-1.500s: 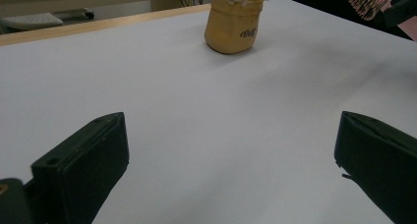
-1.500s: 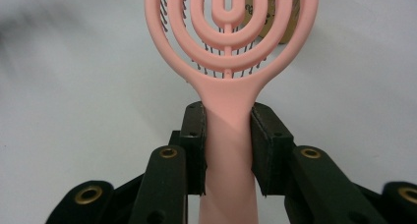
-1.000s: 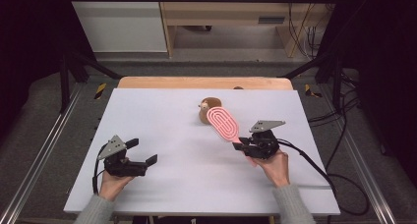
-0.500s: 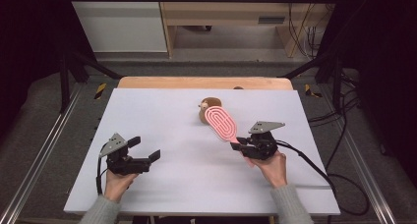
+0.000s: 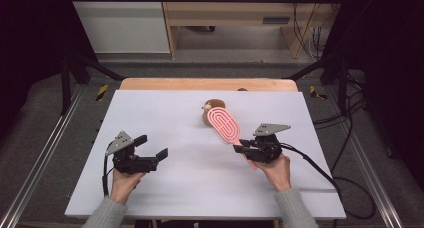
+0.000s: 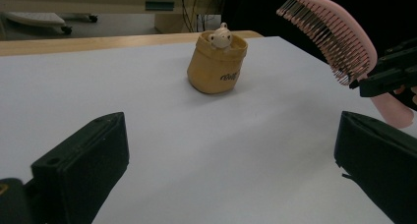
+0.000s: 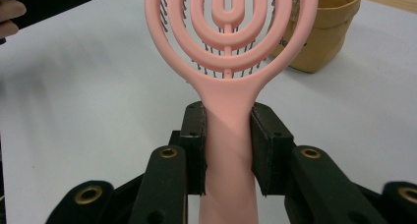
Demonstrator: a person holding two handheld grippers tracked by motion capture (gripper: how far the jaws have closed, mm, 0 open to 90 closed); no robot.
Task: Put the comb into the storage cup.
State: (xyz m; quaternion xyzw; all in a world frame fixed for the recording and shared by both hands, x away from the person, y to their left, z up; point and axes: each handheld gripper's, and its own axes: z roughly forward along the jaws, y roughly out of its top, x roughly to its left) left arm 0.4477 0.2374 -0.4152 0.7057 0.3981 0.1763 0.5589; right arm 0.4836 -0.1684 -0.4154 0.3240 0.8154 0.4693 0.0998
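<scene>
The brush point(image 5: 223, 124) stands out ahead of the right gripper point(image 5: 244, 144), its handle between the jaws, its head raised off the tabletop point(image 5: 170, 113). Just beyond the head, a pouch point(image 6: 217, 62) stands on the tabletop with a small figure point(image 6: 220, 36) in it. The left gripper point(image 5: 156, 149) sits well left of the brush, jaws apart.

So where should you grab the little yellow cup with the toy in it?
Probably the yellow cup is best taken across its round sides, below the rim, coming level from the left gripper's open side. It stands upright; the toy fills the top.
</scene>
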